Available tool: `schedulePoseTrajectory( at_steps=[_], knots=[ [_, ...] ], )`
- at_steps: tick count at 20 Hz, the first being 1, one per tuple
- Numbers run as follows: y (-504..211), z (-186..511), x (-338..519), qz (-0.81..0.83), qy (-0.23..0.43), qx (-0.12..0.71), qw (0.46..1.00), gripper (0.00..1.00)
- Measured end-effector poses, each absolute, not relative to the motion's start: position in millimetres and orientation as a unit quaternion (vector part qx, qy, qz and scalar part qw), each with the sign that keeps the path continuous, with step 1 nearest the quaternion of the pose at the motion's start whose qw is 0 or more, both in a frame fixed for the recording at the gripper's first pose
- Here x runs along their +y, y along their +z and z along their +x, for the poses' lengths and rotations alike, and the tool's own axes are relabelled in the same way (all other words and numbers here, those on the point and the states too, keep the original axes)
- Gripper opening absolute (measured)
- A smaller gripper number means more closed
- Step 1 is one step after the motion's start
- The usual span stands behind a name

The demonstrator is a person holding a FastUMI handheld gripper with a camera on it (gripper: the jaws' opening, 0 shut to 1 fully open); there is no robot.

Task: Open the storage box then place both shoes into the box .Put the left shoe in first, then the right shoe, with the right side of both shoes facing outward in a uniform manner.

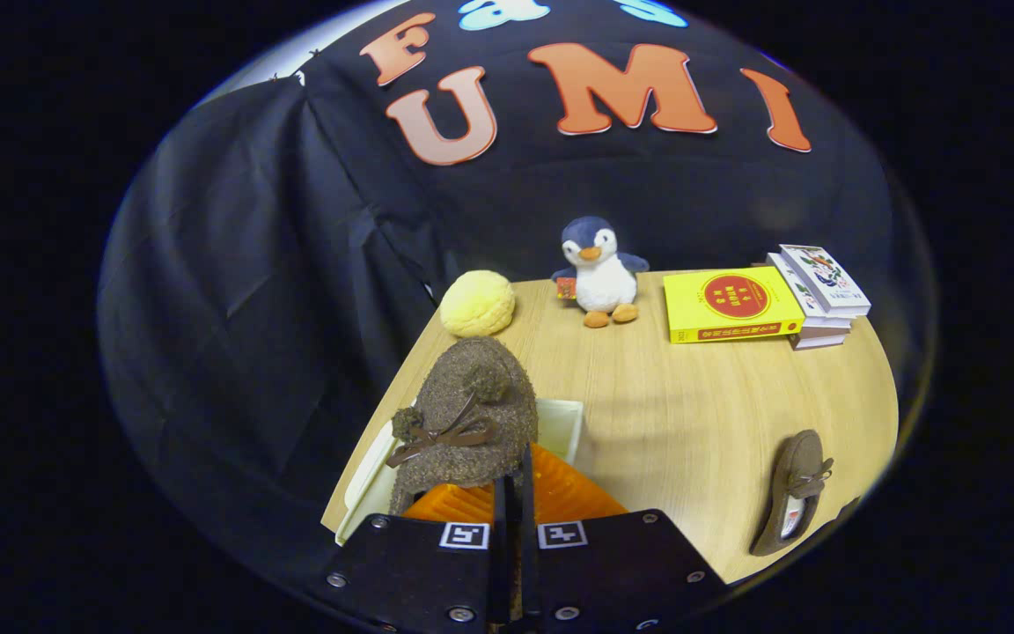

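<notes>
The gripper [514, 480] pinches the heel of a brown shoe [470, 414] (bow on top) above the open white box [560, 421]; the second shoe [793, 491] lies right.

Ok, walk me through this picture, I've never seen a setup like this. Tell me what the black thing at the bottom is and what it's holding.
The camera rides on a hand-held two-finger gripper, looking forward along its fingers. They are closed on the edge of a fuzzy brown shoe with a bow, held above an open white storage box with an orange inside. The second brown shoe lies on the wooden table, off to the side. Beyond them sit a round yellow plush bun, a plush penguin, a yellow book and a small book stack.
</notes>
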State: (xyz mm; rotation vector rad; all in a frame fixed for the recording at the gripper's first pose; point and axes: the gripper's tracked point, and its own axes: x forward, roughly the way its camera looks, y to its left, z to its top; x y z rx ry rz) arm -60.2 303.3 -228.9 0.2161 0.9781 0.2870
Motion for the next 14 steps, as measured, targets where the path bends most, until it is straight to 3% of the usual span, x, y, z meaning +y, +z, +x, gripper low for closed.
schedulePoseTrajectory(
  at_steps=[14],
  knots=[
    [-342.8,-97.5,385.1,0.044,0.127,0.629,0.765,0.06]
  ],
)
